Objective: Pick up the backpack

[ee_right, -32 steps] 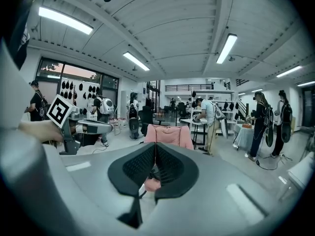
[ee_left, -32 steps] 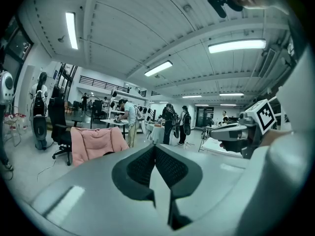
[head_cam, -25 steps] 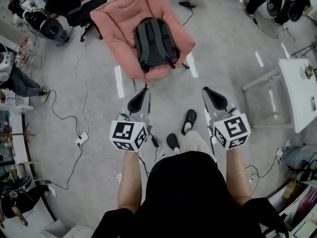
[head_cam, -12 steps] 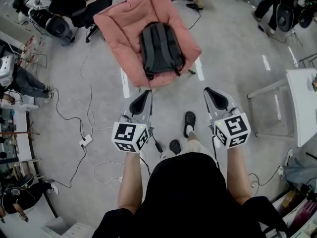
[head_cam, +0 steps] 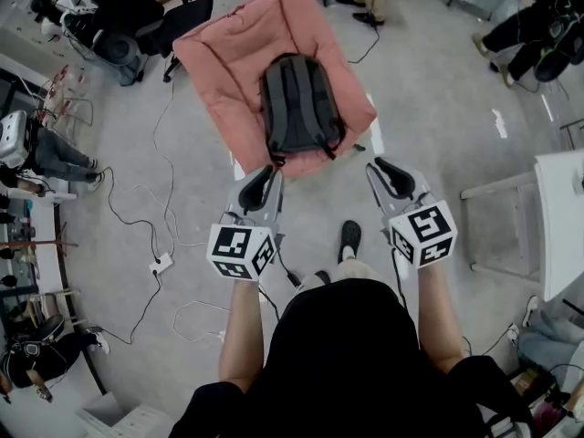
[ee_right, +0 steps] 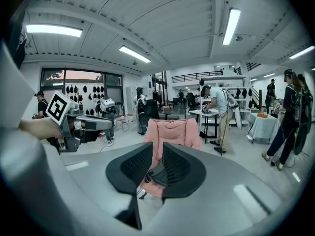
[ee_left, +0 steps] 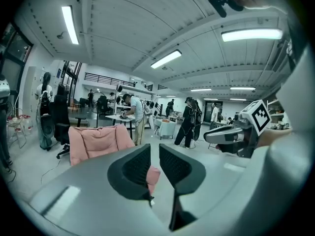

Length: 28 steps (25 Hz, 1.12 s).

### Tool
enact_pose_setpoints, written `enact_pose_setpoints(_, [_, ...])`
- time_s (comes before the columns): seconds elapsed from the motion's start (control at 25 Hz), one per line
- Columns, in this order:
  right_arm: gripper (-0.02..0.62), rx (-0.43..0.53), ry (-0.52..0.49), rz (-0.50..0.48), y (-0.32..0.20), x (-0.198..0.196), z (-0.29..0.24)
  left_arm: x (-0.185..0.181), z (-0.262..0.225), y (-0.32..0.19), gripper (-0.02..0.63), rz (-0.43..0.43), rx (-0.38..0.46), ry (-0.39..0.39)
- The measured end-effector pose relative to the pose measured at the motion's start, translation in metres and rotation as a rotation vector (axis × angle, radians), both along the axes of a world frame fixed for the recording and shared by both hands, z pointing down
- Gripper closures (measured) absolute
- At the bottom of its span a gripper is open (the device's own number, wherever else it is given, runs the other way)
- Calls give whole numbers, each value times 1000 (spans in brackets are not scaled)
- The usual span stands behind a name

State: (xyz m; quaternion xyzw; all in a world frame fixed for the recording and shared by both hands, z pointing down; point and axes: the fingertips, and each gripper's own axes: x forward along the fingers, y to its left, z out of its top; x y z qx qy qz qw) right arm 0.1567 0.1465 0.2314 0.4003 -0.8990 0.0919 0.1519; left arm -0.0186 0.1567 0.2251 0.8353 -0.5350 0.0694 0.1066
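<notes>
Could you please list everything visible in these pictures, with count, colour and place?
backpack: one, dark grey, lying on the armchair seat
armchair: one, pink, on the floor ahead
office chair: one, black, beyond the armchair, upper left
table: one, white, right edge
power strip: one, white, floor at left
bystanders: several, mostly dark clothes, around the edges
left tongs: one, grey with black pads, short of the armchair; jaws have just been opening, slightly apart, nothing between
right tongs: one, same colours, jaws likewise just opening, empty
</notes>
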Motion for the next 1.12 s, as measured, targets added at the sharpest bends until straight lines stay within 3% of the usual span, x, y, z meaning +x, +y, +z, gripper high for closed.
enact_pose_setpoints(0.48, [459, -34, -8, -93, -84, 9, 18, 36, 22, -76, 478, 4, -74, -9])
enact_pose_setpoints(0.68, [426, -48, 14, -176, -95, 5, 24, 49, 25, -91, 446, -2, -84, -22])
enact_pose_setpoints(1.12, [393, -130, 7, -211, -107, 4, 51, 59, 54, -103, 408, 2, -155, -32])
